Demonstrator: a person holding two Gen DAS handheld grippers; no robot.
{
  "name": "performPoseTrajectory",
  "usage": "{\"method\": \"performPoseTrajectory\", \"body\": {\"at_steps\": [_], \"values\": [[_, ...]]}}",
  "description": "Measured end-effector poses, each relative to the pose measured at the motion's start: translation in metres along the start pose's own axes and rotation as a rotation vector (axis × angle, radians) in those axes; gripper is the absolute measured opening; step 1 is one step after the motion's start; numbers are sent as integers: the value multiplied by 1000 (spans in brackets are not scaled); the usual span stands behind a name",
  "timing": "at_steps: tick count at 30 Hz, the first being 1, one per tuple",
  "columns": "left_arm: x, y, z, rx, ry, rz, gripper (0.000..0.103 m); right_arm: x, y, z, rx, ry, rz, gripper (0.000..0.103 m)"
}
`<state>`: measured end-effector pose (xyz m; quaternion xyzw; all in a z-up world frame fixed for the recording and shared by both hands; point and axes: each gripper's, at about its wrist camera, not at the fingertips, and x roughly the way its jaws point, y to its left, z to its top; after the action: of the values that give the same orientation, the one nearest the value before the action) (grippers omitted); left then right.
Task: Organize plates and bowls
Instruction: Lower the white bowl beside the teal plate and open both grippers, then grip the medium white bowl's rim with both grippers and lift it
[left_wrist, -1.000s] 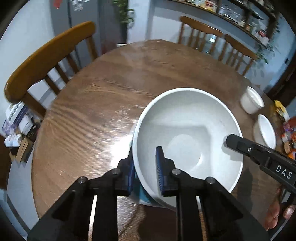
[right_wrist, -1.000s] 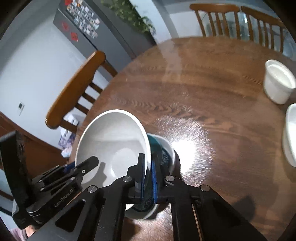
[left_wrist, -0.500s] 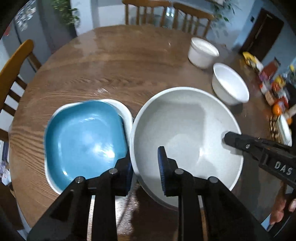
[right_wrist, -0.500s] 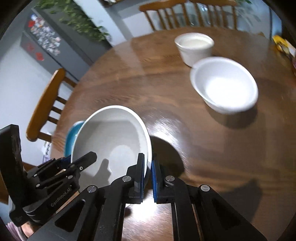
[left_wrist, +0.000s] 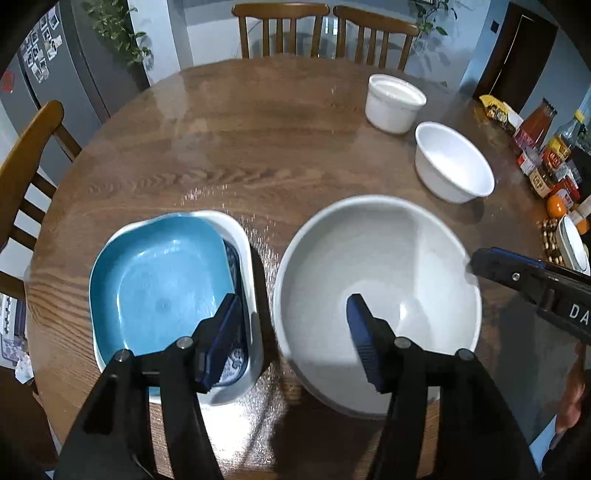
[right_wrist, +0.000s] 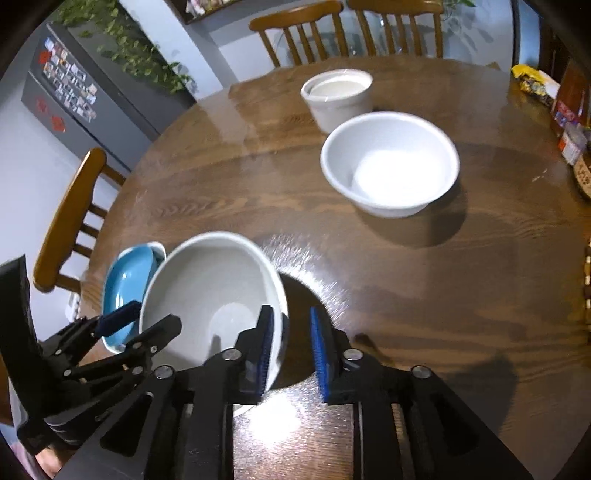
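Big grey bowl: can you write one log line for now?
big grey bowl: on table | left tongs: opening, rim between | right tongs: opening, rim between

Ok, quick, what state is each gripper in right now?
Left gripper: open, just opening, straddling the near rim of the large grey round bowl, not gripping.
Right gripper: open, just opening, straddling that bowl's opposite rim.
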<state>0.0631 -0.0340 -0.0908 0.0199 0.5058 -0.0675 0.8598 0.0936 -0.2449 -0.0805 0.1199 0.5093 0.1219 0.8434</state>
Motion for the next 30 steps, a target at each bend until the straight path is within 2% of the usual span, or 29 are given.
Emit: {"method": "performPoseTrajectory", "body": {"at_steps": [9,16,21,30], "values": [[-9,-32,29,57,-71,-11,62,-26,-25,19,54,-85,-29,31],[5,-72,62,120,-108,-28,62,-33,-56,40,113,-137,-68,31],[23,-98,80,138,-105,-27,62,-27,-74,56,150,-155,-91,32],[62,-117,100,141,-35,-3,62,2,-104,71,209,-127,-102,32]]}}
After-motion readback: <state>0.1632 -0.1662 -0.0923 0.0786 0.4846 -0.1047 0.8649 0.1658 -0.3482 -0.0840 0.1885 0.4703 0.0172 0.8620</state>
